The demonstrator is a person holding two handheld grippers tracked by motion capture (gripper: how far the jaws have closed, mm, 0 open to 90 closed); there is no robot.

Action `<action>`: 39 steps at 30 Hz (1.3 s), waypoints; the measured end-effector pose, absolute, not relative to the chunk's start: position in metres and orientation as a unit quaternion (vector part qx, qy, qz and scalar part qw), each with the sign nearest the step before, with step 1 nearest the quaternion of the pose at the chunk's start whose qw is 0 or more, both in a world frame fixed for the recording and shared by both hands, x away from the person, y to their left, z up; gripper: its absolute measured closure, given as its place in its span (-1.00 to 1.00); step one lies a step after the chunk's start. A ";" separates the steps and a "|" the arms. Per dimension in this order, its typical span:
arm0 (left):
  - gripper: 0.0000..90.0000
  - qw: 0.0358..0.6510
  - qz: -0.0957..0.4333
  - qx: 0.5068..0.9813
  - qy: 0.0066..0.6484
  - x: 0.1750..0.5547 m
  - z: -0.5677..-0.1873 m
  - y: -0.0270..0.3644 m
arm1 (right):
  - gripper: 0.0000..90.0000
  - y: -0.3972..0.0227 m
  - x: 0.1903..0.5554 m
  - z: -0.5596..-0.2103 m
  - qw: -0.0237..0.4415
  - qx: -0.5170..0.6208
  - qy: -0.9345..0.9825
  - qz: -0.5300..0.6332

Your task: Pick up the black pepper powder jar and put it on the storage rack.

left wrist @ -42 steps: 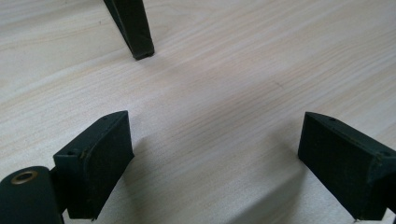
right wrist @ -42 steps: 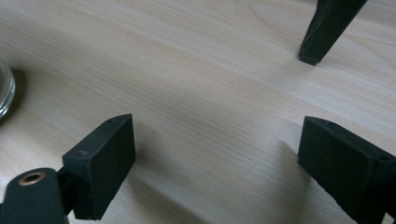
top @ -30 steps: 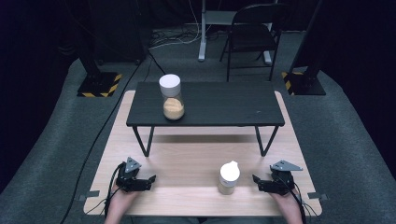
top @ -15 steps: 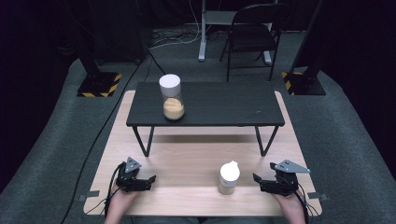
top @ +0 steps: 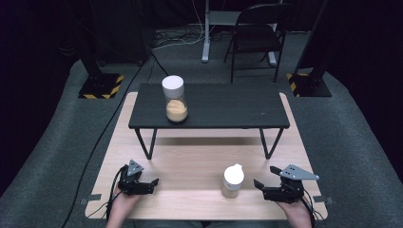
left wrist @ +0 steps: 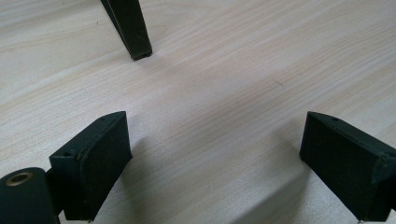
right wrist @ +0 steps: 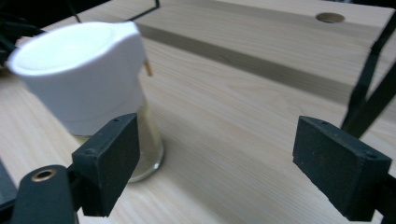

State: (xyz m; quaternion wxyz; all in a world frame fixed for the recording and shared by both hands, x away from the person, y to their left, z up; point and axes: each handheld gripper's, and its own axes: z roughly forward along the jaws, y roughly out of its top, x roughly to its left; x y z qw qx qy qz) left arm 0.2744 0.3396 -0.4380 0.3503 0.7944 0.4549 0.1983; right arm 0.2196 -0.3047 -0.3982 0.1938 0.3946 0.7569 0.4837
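Since the earlier frame the right gripper [top: 258,183] has lifted a little off the tabletop [top: 190,166] at the lower right of the high view, and its jaws have just been closing somewhat, with nothing between them. The left gripper [top: 153,181] has kept its place at the lower left.

In the high view, the near jar [top: 232,181], white-lidded with pale contents, stands upright at lower centre, just left of the right gripper and apart from it. A second jar [top: 174,99] with a white lid and orange-brown filling stands on the left part of the black raised shelf [top: 228,109] across the middle of the frame.

In the left gripper view, the jaws stand wide apart over bare wood [left wrist: 219,93], gripping nothing; a black shelf leg [left wrist: 130,30] comes down at upper left.

In the right gripper view, the near jar [right wrist: 88,79] sits at the left, beyond and outside the left jaw, its lid blurred. The jaws are fairly wide and empty.

As I judge it, the work on the near jar is barely begun: the right gripper has yet to line up on the jar and clamp it, and everything after that grasp remains to be done.
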 end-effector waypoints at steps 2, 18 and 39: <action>-0.82 0.350 0.198 0.794 0.455 0.274 -0.438 0.340 | -0.68 -0.305 0.220 -0.398 0.189 0.386 0.758 0.490; -0.82 0.350 0.198 0.794 0.455 0.274 -0.438 0.340 | -0.64 -0.294 0.230 -0.400 0.149 0.316 0.784 0.513; -0.82 0.350 0.198 0.794 0.455 0.274 -0.438 0.340 | -0.57 -0.254 0.253 -0.413 0.126 0.296 0.808 0.494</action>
